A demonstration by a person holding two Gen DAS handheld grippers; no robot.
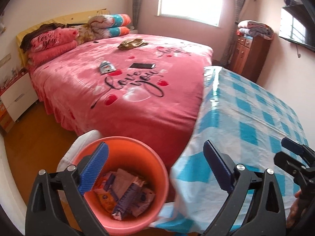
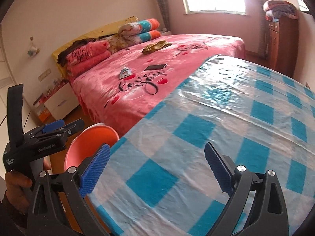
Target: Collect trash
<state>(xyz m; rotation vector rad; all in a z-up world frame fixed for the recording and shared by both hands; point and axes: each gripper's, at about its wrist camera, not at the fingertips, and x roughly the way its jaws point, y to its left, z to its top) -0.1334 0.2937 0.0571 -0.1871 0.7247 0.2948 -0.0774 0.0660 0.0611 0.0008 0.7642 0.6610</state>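
Note:
An orange bin [image 1: 135, 153] stands on the floor between the pink bed [image 1: 122, 102] and a table with a blue-and-white checked cloth [image 1: 246, 118]. Several wrappers [image 1: 126, 192] lie inside it. My left gripper [image 1: 155, 147] hangs open and empty above the bin and the table's corner. Out over the checked cloth [image 2: 216, 127], my right gripper [image 2: 157, 149] is open too, with nothing in it. A small blue-and-white wrapper [image 1: 106, 66] lies on the bed beside a dark phone [image 1: 142, 65]. Farther back rests a crumpled olive-gold item [image 1: 132, 44].
Folded pink blankets [image 1: 53, 43] and rolled quilts [image 1: 110, 25] are piled at the headboard. A white nightstand [image 1: 17, 98] stands left of the bed. A wooden cabinet [image 1: 250, 55] with blankets on top is beyond the table. A person's hand [image 2: 15, 184] holds the left gripper's handle.

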